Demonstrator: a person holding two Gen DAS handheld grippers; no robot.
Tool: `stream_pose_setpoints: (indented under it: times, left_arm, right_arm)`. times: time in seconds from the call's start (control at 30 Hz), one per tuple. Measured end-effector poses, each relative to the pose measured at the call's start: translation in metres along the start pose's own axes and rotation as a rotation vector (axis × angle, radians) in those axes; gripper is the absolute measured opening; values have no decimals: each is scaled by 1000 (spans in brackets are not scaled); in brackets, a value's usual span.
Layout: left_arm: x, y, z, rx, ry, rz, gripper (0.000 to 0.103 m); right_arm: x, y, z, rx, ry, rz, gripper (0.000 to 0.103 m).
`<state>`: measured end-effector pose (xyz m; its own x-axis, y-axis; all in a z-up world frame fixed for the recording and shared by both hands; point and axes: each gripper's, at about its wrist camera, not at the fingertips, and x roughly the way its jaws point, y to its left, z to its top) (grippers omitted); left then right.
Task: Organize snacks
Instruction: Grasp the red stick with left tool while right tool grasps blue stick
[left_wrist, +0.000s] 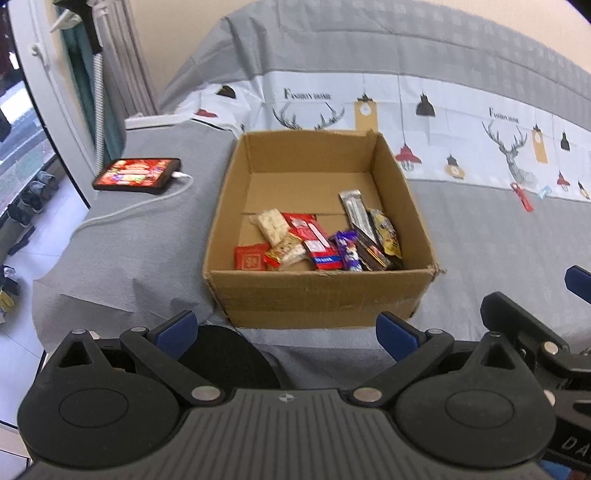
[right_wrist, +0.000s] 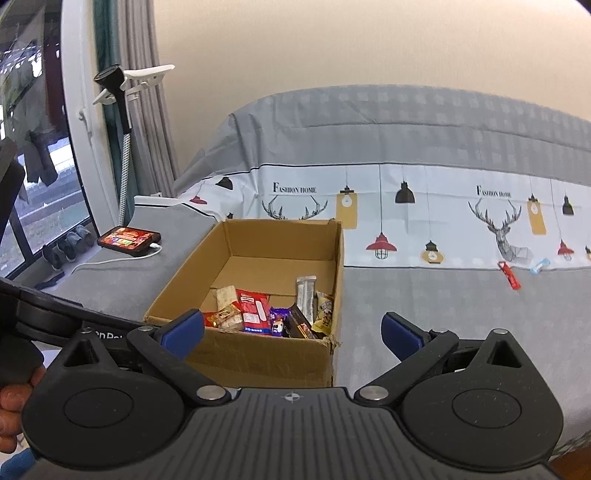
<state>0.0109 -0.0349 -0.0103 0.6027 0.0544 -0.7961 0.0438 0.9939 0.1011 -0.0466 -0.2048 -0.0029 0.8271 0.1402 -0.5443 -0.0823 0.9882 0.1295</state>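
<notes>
Hovering near the box, both the left gripper and right gripper were wide open and empty. Most snacks sat inside already; a red bar and small wrapper farther back probably needed grabbing next.

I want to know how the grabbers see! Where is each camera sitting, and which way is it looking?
Left wrist: sits on the left gripper, looking forward and down into the cardboard box of snacks; the right gripper's edge shows at right.
Right wrist: sits on the right gripper, facing the cardboard box from its right side; a bit of the person's hand shows.
Both share the box, the phone, the red packet on the bed.
</notes>
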Motion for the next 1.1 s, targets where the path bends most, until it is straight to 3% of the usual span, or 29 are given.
stream_pose_setpoints:
  times: [0.2, 0.33, 0.53, 0.67, 0.8, 0.93, 1.1]
  left_arm:
    - [19, -26, 13, 44, 72, -12, 103]
    - [33, -56, 31, 87, 115, -42, 103]
    - [55, -134, 89, 175, 115, -116, 103]
    - [82, -204, 141, 208, 102, -180, 103]
    - [131, -294, 188, 260, 68, -203, 103]
    - [209, -398, 219, 345, 119, -252, 103]
    - [315, -504, 243, 332, 222, -317, 103]
  right_arm:
    - [11, -36, -7, 83, 32, -21, 102]
    - [14, -74, -9, 116, 34, -80, 102]
    - [21, -176, -4, 119, 0, -293, 102]
    - [35, -266, 6, 212, -14, -434, 102]
    - [65, -351, 16, 326, -50, -518, 102]
    - [131, -436, 24, 377, -41, -577, 102]
    - [238, -527, 34, 444, 49, -543, 102]
